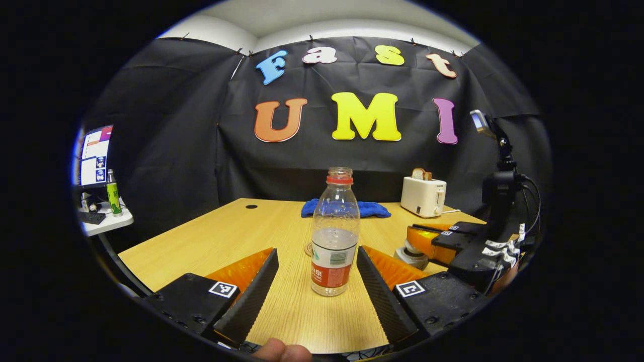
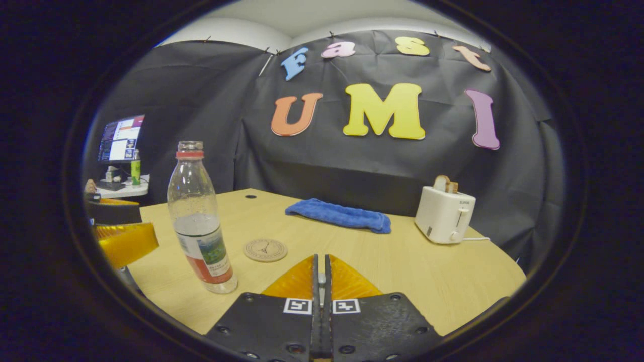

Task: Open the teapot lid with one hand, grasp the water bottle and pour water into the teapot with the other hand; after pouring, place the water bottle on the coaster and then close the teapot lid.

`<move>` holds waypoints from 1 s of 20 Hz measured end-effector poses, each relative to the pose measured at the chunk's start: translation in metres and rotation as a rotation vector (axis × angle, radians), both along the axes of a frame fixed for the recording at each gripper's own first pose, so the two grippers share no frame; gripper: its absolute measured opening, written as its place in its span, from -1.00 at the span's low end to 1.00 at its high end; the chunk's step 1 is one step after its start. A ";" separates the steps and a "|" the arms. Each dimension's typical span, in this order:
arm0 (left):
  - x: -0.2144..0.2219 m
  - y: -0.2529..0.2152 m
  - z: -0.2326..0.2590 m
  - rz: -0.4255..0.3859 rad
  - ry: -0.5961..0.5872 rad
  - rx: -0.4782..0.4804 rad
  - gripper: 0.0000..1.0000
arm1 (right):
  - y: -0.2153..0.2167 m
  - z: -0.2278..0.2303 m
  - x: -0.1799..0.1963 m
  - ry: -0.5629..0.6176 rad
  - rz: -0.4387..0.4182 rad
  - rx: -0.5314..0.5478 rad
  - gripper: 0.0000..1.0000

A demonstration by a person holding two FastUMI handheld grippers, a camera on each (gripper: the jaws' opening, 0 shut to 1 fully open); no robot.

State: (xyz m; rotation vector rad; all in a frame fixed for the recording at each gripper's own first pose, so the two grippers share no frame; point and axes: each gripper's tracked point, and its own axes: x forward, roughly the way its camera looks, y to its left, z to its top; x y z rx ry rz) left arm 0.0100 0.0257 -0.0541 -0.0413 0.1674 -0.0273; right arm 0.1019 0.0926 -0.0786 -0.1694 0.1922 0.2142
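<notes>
A clear water bottle [image 1: 334, 236] with a red neck ring and no cap stands upright on the wooden table [image 1: 226, 236], about a third full. My left gripper [image 1: 317, 250] is open, one finger on each side of the bottle with a gap to each. A round coaster [image 2: 265, 250] lies just behind the bottle [image 2: 201, 226]. My right gripper [image 2: 320, 257] is shut, with a thin pale sliver between its fingers. In the left gripper view it [image 1: 425, 241] hovers at the right over a small grey metal piece [image 1: 411, 257], apparently the teapot lid. The teapot body is hidden.
A blue towel [image 2: 339, 214] lies at the back of the table. A white toaster [image 2: 444, 213] with bread stands back right. A black camera stand [image 1: 498, 186] rises at the right edge. A side table [image 1: 108, 221] with a monitor and a green bottle stands off to the left.
</notes>
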 end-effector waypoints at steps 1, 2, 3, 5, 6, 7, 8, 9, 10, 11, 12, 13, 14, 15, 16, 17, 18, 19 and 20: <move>0.000 -0.004 -0.005 -0.013 0.015 -0.008 0.96 | 0.000 0.005 -0.001 -0.006 0.004 0.003 -0.98; 0.001 -0.007 -0.011 -0.026 0.029 -0.017 0.96 | -0.001 0.010 -0.003 -0.013 0.005 0.003 -1.00; 0.003 -0.010 -0.017 -0.040 0.045 -0.027 0.96 | -0.004 0.015 -0.005 -0.022 0.005 0.005 -1.00; 0.005 -0.018 -0.024 -0.066 0.074 -0.052 0.96 | -0.011 0.023 -0.011 -0.034 -0.002 0.003 -1.00; 0.008 -0.020 -0.027 -0.075 0.084 -0.058 0.97 | -0.015 0.025 -0.015 -0.033 -0.007 0.005 -1.00; 0.012 -0.019 -0.032 -0.078 0.096 -0.056 0.96 | -0.019 0.026 -0.019 -0.032 -0.010 0.007 -1.00; 0.016 -0.020 -0.038 -0.080 0.110 -0.050 0.96 | -0.022 0.029 -0.024 -0.034 -0.014 0.009 -1.00; 0.020 -0.019 -0.040 -0.080 0.120 -0.042 0.97 | -0.028 0.033 -0.027 -0.039 -0.021 0.007 -1.00; 0.026 -0.019 -0.042 -0.080 0.130 -0.036 0.97 | -0.033 0.036 -0.031 -0.046 -0.028 0.003 -1.00; 0.032 -0.019 -0.046 -0.080 0.132 -0.032 0.97 | -0.037 0.039 -0.034 -0.052 -0.036 0.000 -1.00; 0.036 -0.019 -0.049 -0.081 0.140 -0.032 0.97 | -0.042 0.042 -0.037 -0.055 -0.042 -0.002 -1.00; 0.037 -0.019 -0.052 -0.083 0.148 -0.032 0.97 | -0.047 0.044 -0.039 -0.060 -0.049 -0.004 -1.00; 0.041 -0.019 -0.054 -0.084 0.155 -0.031 0.97 | -0.051 0.047 -0.041 -0.064 -0.057 -0.006 -1.00; 0.045 -0.018 -0.056 -0.086 0.161 -0.030 0.97 | -0.054 0.048 -0.042 -0.066 -0.062 -0.007 -1.00; 0.048 -0.017 -0.057 -0.084 0.170 -0.028 0.97 | -0.056 0.049 -0.043 -0.068 -0.066 -0.007 -1.00; 0.051 -0.017 -0.059 -0.082 0.177 -0.024 0.97 | -0.058 0.049 -0.044 -0.066 -0.068 -0.008 -1.00; 0.054 -0.016 -0.060 -0.079 0.179 -0.019 0.97 | -0.060 0.049 -0.044 -0.065 -0.070 -0.008 -0.99; 0.054 -0.016 -0.060 -0.080 0.181 -0.017 0.96 | -0.061 0.048 -0.044 -0.064 -0.071 -0.006 -0.99; 0.055 -0.016 -0.060 -0.080 0.181 -0.017 0.89 | -0.062 0.047 -0.044 -0.062 -0.071 -0.003 -1.00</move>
